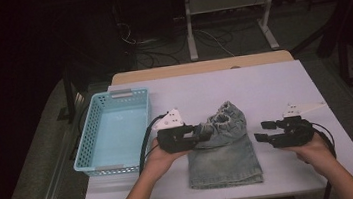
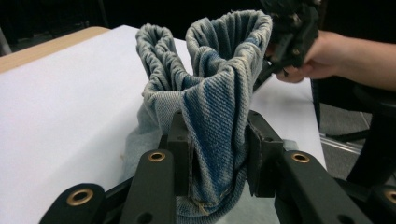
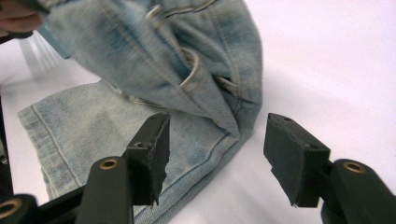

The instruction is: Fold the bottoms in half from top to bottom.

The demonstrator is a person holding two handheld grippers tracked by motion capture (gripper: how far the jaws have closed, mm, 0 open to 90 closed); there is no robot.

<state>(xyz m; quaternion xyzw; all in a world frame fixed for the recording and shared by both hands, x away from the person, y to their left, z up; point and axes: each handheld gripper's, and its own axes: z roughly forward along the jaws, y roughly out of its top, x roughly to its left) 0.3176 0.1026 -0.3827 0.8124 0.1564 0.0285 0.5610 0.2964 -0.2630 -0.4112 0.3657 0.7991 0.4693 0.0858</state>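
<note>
The faded blue denim garment (image 1: 224,147) lies on the white table sheet (image 1: 264,89), right of the light blue perforated plastic basket (image 1: 113,132), its waistband end bunched up at the far side. The left gripper (image 1: 199,134) is clamped on a thick fold of that bunched end, while the right gripper (image 1: 266,130) sits just right of the cloth with its jaws apart and nothing between them. To fold cleanly, the right one should probably bite the opposite edge deep before both lift together
</note>
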